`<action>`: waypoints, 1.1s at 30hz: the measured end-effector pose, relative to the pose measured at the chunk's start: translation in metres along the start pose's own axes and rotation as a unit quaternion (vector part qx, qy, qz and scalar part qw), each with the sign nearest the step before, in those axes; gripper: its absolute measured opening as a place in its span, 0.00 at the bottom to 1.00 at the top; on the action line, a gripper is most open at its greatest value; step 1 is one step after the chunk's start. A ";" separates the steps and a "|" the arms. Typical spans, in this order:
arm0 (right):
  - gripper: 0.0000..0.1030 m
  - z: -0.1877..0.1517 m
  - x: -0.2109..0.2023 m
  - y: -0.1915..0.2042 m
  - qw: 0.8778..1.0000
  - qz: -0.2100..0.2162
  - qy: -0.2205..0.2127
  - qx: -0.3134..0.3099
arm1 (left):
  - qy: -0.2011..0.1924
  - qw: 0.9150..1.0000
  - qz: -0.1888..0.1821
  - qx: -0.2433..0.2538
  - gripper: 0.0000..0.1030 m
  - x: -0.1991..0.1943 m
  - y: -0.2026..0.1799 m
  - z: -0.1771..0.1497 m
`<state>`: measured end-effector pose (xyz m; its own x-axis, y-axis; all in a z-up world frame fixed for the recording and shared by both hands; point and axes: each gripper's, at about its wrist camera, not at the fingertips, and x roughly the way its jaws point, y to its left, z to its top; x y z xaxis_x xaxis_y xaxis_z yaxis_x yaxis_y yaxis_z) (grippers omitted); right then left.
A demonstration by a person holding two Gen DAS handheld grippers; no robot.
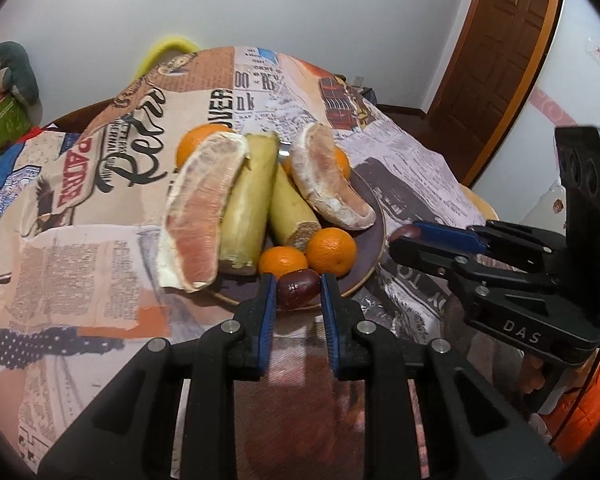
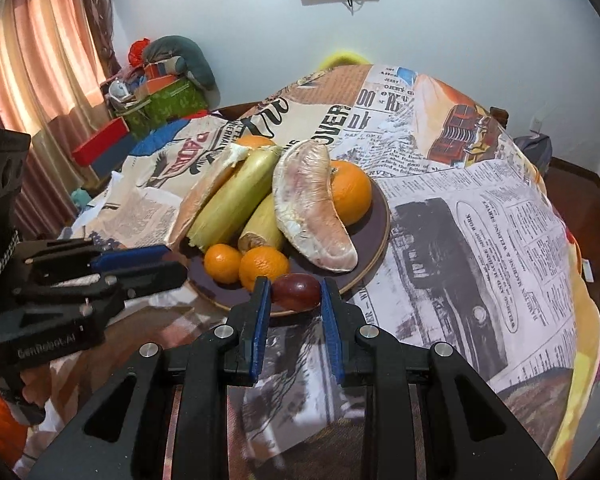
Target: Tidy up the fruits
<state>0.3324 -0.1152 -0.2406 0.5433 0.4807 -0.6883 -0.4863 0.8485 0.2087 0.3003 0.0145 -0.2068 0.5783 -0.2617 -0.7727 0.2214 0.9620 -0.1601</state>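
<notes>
fruit piled on dark plate (image 1: 374,236); left gripper (image 1: 298,286) clamps a red date (image 1: 296,287), right gripper (image 2: 296,288) clamps another date (image 2: 296,290), both at plate's near rim. bare tablecloth (image 2: 480,248) right of plate.

Right gripper (image 2: 294,286), black frame with blue finger pads, closed on a dark red glossy date-like fruit (image 2: 296,290) at the near rim of the round dark purple plate (image 2: 374,222). Just behind that fruit on the plate: two small orange mandarins (image 2: 264,267). Further back, two yellow-green peeled cane-like stalks (image 2: 236,200), a pale pink peeled pomelo wedge (image 2: 310,216) and a larger orange (image 2: 350,192). Left of the plate, the left gripper (image 2: 168,264); jaw state unclear. Newspaper-print tablecloth (image 2: 480,220) under the plate.
</notes>
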 end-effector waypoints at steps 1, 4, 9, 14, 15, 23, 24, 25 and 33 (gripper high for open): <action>0.22 0.000 0.001 -0.001 1.000 -0.002 0.001 0.001 | 0.002 1.000 0.001 0.001 0.21 0.002 -0.001 0.000; 0.23 -0.001 0.008 -0.003 1.000 -0.001 0.008 0.003 | 0.006 1.000 0.003 0.006 0.21 0.008 -0.006 -0.002; 0.23 -0.002 0.015 -0.005 1.000 -0.002 0.017 -0.001 | 0.015 1.000 0.009 0.019 0.21 0.014 -0.010 -0.002; 0.24 -0.001 0.018 -0.008 1.000 0.004 0.025 0.001 | 0.022 1.000 0.018 0.011 0.49 0.019 -0.008 -0.002; 0.26 -0.001 0.018 -0.008 1.000 0.004 0.026 0.002 | 0.019 1.000 0.020 0.009 0.51 0.018 -0.007 -0.002; 0.32 0.005 -0.001 -0.009 1.000 0.001 0.003 0.008 | -0.008 1.000 0.027 0.001 0.51 -0.007 -0.005 0.002; 0.32 0.007 -0.009 -0.007 1.000 0.001 -0.006 0.010 | -0.013 1.000 0.028 -0.001 0.51 -0.012 -0.005 0.004; 0.32 0.009 -0.016 -0.006 1.000 0.000 -0.013 0.010 | -0.020 0.999 0.029 -0.003 0.51 -0.019 -0.005 0.005; 0.32 0.023 -0.101 0.021 0.994 -0.024 -0.108 -0.007 | -0.131 0.990 0.052 -0.008 0.51 -0.115 -0.020 0.016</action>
<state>0.2831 -0.1412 -0.1508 0.6998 0.4774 -0.5313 -0.4650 0.8691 0.1685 0.2419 0.0244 -0.1044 0.7810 -0.1710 -0.6007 0.1389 0.9853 -0.0998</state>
